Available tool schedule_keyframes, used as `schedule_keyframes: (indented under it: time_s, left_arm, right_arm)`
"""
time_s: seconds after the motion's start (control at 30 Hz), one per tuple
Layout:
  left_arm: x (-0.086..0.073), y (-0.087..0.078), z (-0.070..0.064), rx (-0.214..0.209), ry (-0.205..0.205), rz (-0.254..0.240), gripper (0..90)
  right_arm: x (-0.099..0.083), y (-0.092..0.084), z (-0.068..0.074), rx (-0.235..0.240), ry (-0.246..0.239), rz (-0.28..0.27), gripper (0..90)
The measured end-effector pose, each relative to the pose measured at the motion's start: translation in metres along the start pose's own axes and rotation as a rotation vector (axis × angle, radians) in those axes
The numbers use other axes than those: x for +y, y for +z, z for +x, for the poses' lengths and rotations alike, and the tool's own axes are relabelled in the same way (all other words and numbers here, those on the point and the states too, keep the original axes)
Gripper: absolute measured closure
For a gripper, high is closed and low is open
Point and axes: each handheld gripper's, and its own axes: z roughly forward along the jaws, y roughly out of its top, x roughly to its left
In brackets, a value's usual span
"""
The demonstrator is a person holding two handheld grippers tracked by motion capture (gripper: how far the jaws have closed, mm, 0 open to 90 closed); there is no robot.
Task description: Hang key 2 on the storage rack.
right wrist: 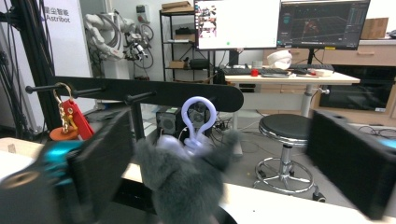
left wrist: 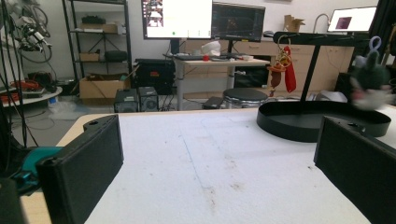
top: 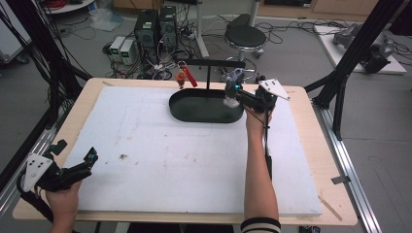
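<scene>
White foam sheeting covers the table; at upper centre, the right gripper stands released around a grey plush keychain under the black hanging rack, seemingly hooking it there. The left gripper idles open.

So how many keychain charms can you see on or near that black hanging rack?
2: a red tag keychain hanging from the black metal rack, and a grey furry plush charm between the right gripper's open jaws.

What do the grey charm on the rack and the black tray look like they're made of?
Grey charm: soft plush, judging by its fuzzy pile, with a glossy lilac loop that looks plastic. Black tray: smooth, matte and thin-rimmed, probably painted metal or plastic.
</scene>
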Motion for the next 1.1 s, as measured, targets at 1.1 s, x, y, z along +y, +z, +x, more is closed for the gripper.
schedule_keyframes:
  time_s: [1.1]
  left_arm:
    - [0.000,0.000,-0.003,-0.011,-0.005,0.016,1.7]
  right_arm:
    - [0.011,-0.085,-0.007,-0.010,-0.008,0.011,0.6]
